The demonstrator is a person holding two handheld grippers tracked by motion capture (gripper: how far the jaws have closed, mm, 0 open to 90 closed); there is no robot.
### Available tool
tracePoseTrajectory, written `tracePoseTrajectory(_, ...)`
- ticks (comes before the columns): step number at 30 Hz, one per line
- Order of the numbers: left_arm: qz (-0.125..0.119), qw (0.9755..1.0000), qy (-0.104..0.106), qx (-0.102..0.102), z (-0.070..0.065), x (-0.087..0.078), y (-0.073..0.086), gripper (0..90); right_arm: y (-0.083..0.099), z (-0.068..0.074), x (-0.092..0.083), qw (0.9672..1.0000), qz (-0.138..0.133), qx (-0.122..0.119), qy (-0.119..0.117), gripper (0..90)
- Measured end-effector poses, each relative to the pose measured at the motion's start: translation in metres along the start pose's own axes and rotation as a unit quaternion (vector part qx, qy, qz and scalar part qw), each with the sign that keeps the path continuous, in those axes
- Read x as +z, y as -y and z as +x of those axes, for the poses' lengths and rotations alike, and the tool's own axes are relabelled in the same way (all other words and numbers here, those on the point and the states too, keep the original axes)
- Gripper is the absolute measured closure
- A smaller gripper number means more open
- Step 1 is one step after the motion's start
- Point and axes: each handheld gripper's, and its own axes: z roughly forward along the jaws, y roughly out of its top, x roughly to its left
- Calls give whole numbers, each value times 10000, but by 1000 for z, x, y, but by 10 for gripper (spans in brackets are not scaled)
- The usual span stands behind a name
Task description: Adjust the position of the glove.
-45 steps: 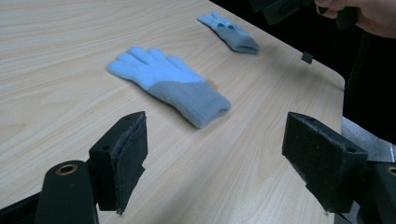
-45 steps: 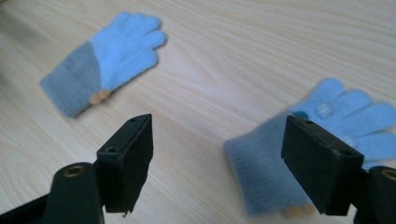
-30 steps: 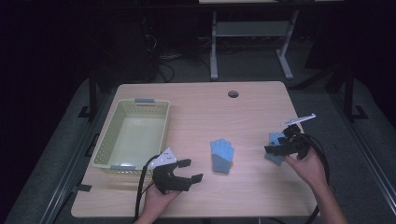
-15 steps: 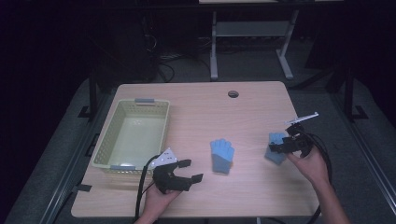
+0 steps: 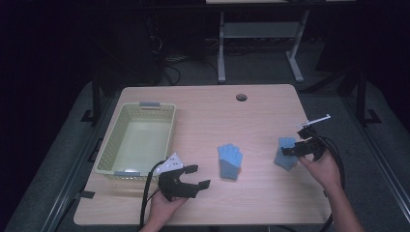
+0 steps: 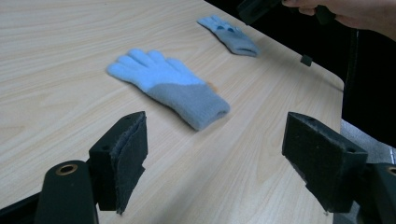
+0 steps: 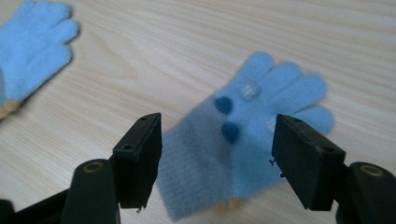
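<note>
Two light-blue gloves with grey cuffs lie flat on the wooden table. One glove [image 5: 229, 162] [image 6: 168, 86] [image 7: 32, 42] is near the middle. The other glove [image 5: 286, 153] [image 6: 229, 35] [image 7: 252, 135], with dark blue dots on it, lies to the right. My right gripper [image 5: 289, 150] [image 7: 217, 123] hovers just over this dotted glove. Its jaws have just been closing but still stand apart, one on either side of the glove and not pressing it. My left gripper [image 5: 200, 176] [image 6: 217, 135] rests near the front edge. It is open and empty, facing the middle glove.
A pale yellow-green plastic basket [image 5: 140, 108] stands empty at the table's left. A cable hole [image 5: 241, 97] sits near the far edge. Bare tabletop [image 5: 261, 203] stretches between the gloves and the front edge. Beyond the table is dark floor and a desk frame.
The right hand has shifted only slightly over the dotted glove. The left gripper, both gloves and the basket lie as before.
</note>
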Motion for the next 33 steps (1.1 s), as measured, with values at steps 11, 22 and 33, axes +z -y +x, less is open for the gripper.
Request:
tracePoseTrajectory(11,0,10000,2,-16,0,1,1,222,-3,-2,14,9993,339,56,171,445)
tracePoseTrajectory(22,-2,10000,-5,-74,0,2,2,222,-1,-3,28,9967,642,71,490,560)
tracePoseTrajectory(33,-22,10000,0,-59,-1,1,2,222,-1,1,30,9961,648,-84,599,734)
